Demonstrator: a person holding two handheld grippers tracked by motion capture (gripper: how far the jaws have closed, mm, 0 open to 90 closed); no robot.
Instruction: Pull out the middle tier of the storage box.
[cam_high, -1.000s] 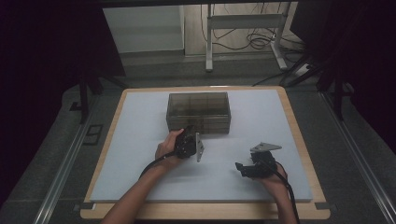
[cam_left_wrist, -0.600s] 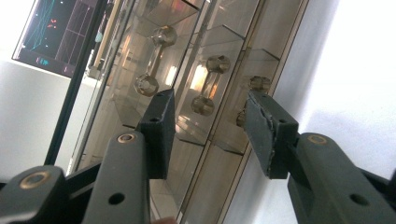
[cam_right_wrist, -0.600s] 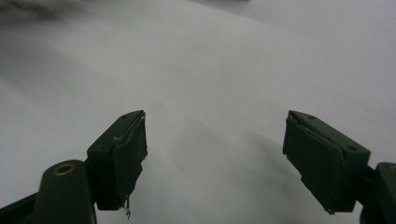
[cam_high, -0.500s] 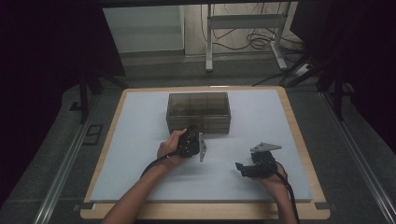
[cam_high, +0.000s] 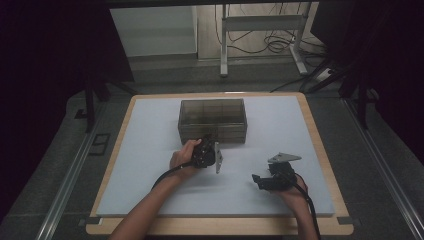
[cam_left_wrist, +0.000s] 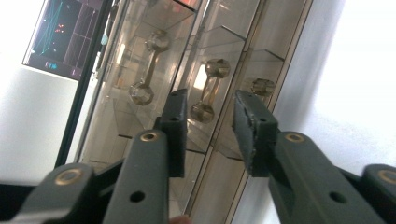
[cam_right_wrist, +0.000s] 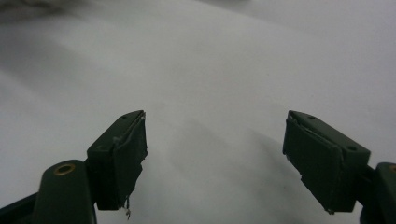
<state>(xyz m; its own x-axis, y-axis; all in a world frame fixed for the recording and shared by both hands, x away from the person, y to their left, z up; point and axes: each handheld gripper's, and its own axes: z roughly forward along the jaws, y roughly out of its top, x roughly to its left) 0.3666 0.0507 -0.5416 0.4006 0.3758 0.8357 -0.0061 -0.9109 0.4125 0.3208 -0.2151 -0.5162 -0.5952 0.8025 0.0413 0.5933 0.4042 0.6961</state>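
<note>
left claw (cam_left_wrist: 208, 128) bases cut off at bottom edge, drawer box (cam_left_wrist: 154, 84) cropped at top

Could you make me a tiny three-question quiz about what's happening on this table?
1. True or false: the left hand-held gripper has its jaws around a drawer handle of the clear drawer box.
2. What lies between the jaws of the right hand-held gripper?
3. Which hand-held gripper is closer to the box: A left, B right?

Key: 1 true, the jaws have just been closing, pads not yet pressing. 2 nothing, just the white mat. 3 A.
</note>
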